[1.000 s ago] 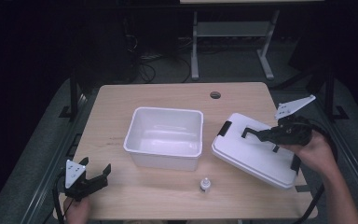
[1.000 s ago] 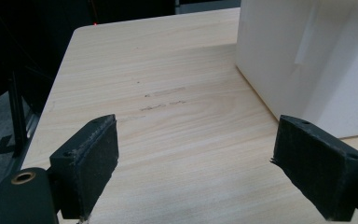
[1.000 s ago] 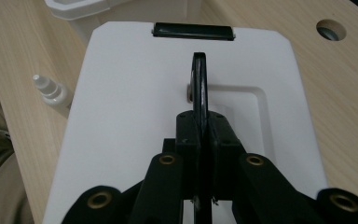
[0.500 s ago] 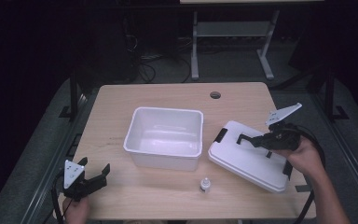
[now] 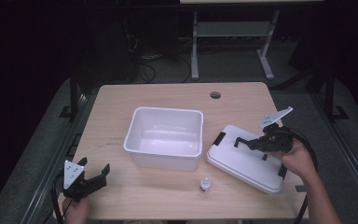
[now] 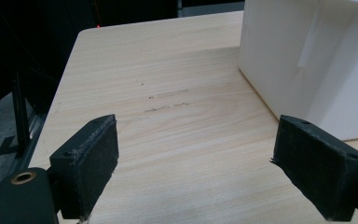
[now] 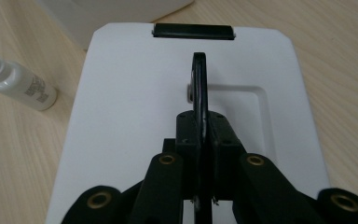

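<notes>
Pinching the lid's black handle (image 7: 199, 88) edge-on, right gripper (image 7: 204, 135) jaws pressed tight on it, white lid (image 5: 247, 156) flat on the table (image 5: 158, 95) beneath. Spread wide over bare wood, left gripper (image 6: 193, 163), white bin (image 6: 317, 60) just beyond its right-hand jaw. Small white bottle (image 7: 18, 84) left of the lid.

**White lid with black handle**

The lid (image 5: 247, 161) is white and rectangular with rounded corners, a black clip at each short end and a thin black handle (image 7: 199, 88) standing upright on top. It lies directly under the right gripper (image 7: 204, 128), whose jaws pinch the handle.
</notes>
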The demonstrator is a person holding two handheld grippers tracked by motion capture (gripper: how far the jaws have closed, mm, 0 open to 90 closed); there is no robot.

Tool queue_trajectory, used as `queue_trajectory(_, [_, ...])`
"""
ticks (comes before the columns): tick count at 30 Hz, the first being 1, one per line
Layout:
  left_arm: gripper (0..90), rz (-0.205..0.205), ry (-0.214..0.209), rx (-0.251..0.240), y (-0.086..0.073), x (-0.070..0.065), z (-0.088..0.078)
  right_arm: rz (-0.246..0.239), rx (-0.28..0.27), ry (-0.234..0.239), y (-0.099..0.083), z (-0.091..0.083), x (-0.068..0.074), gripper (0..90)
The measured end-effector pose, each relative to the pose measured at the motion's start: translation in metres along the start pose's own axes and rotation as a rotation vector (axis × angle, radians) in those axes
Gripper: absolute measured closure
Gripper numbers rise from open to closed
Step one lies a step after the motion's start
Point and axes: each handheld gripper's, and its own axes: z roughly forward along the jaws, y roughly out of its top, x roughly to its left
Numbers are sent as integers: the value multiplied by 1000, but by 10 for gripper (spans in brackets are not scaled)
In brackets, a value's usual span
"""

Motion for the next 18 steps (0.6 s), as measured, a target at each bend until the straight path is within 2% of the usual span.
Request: queue_trajectory(18, [130, 5, -1, -4, 1, -2, 0, 29, 26, -4, -7, 19, -8, 835])
